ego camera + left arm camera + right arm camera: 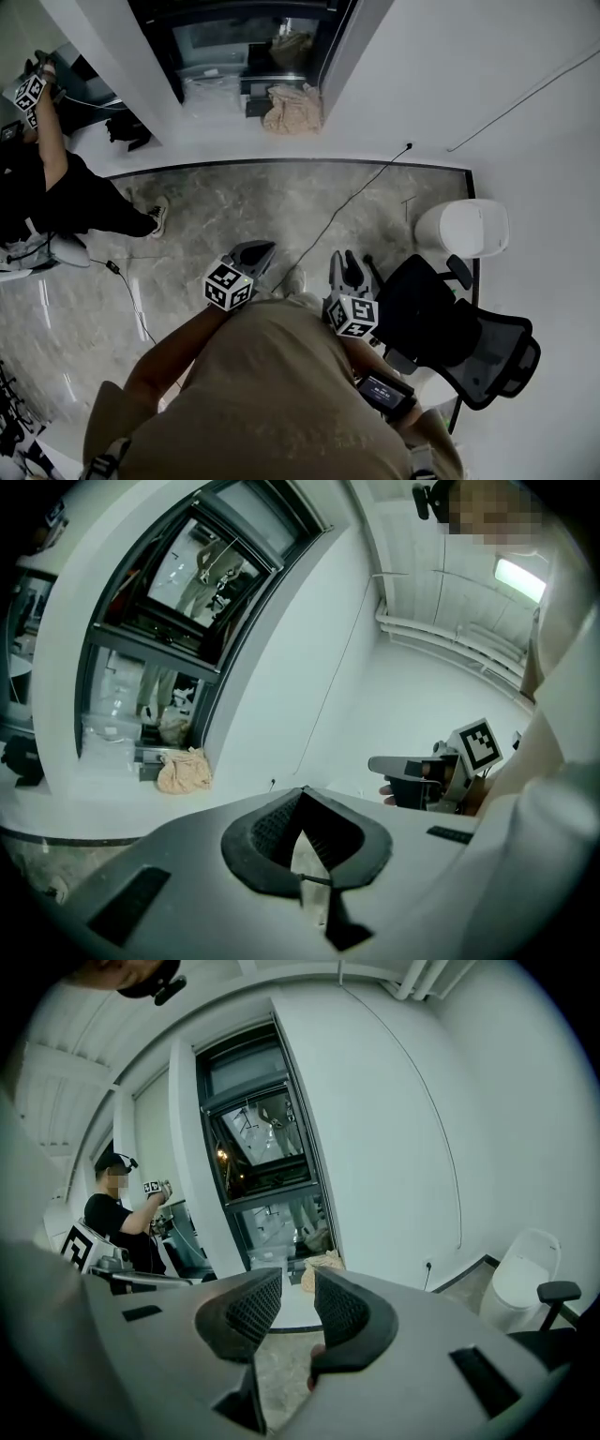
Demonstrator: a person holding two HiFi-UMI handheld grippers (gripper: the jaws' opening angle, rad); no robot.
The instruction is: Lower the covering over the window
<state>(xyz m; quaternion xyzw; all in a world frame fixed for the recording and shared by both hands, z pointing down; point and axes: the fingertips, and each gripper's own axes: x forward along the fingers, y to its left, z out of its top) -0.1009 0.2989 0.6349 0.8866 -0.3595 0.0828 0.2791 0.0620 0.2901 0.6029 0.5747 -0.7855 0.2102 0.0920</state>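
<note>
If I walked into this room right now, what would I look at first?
Probably the tall dark-framed window straight ahead, with a crumpled beige cloth at its foot. Nearer, the left gripper is shut and the right gripper open, both empty, pointing toward it. A black office chair stands on the right, and another person in black is at the far left.

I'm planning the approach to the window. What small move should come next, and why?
Probably step forward toward the window, carrying both grippers along. A stretch of marble floor lies between them and it, so it looks out of reach. The left gripper is shut, and the right gripper is open and empty.
</note>
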